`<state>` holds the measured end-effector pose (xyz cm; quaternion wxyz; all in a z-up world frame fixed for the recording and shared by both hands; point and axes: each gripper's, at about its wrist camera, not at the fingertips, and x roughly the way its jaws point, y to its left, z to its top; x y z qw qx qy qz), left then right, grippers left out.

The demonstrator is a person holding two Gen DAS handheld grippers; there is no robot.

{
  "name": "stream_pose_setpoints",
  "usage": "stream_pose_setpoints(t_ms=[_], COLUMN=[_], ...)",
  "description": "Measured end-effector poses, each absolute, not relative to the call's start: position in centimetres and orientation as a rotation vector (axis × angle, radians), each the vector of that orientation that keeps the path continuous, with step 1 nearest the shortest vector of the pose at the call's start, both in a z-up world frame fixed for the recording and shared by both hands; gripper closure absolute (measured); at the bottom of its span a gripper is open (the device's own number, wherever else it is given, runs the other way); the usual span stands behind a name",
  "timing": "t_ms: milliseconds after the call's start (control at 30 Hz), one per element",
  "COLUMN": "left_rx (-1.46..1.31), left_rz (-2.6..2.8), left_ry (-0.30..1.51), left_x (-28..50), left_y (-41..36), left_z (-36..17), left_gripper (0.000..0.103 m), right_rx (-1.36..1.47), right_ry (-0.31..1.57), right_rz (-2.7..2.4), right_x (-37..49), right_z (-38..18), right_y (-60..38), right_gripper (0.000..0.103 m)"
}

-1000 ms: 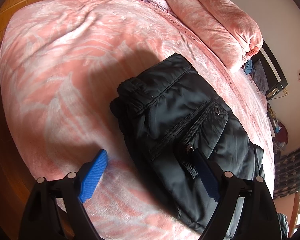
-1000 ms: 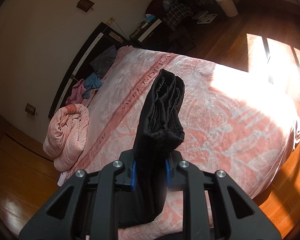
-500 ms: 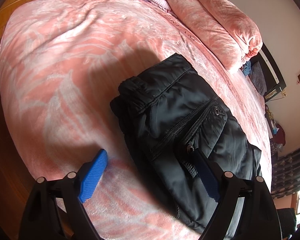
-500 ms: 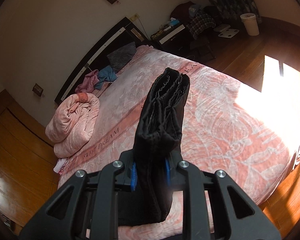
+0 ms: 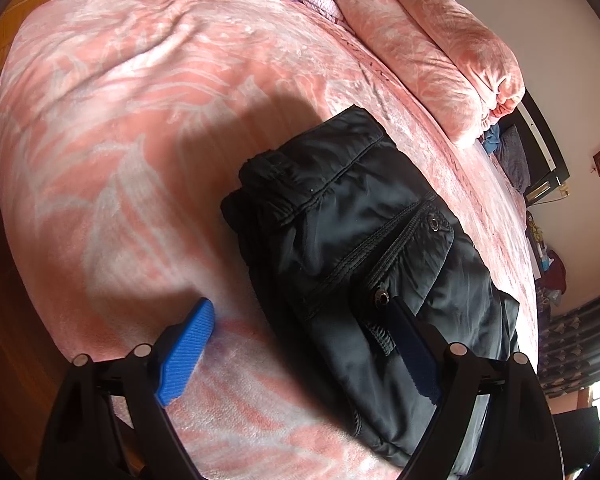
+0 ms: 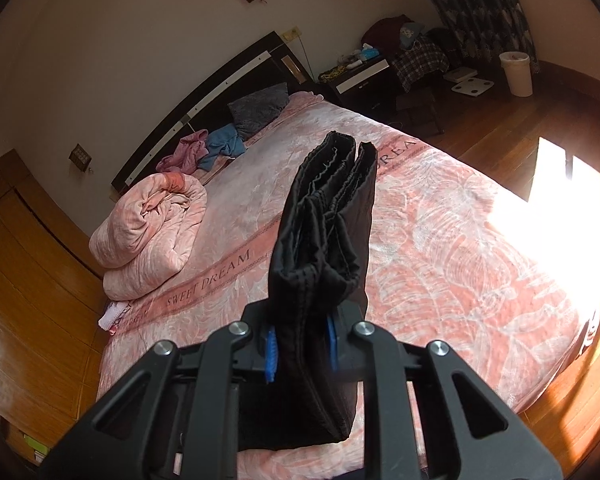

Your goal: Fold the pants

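Black pants [image 5: 364, 248], folded, on bed

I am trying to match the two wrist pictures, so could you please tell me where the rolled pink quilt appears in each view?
Left wrist view: the rolled pink quilt lies at the top right, on the bed beyond the folded black pants.
Right wrist view: the quilt sits at the middle left, left of the pants held in the right gripper.
Shared landmark: the dark headboard, also at the left view's right edge.

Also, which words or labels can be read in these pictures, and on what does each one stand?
"SWEET DREAM": woven along the darker band of the pink blanket.
"DREA": same band, cut off behind the black pants.
"DREAM": same band, at the blanket's edge.
Boxes on the nightstand: too small to read.
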<state>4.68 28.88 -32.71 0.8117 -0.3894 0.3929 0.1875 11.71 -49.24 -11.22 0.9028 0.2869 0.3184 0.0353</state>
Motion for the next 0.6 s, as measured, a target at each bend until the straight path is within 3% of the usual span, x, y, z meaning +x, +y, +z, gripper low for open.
stream_pose_setpoints(t_ms=[600], left_rx=[-0.816], left_rz=[0.411], left_ry=[0.863], left_x=[5.3], left_y=[28.8], left_z=[-32.8], left_gripper=[0.014], right_rx=[0.513], right_ry=[0.6], right_rz=[0.095], right_x=[10.7], right_z=[-8.3], right_y=[-45.0], right_gripper=[0.088])
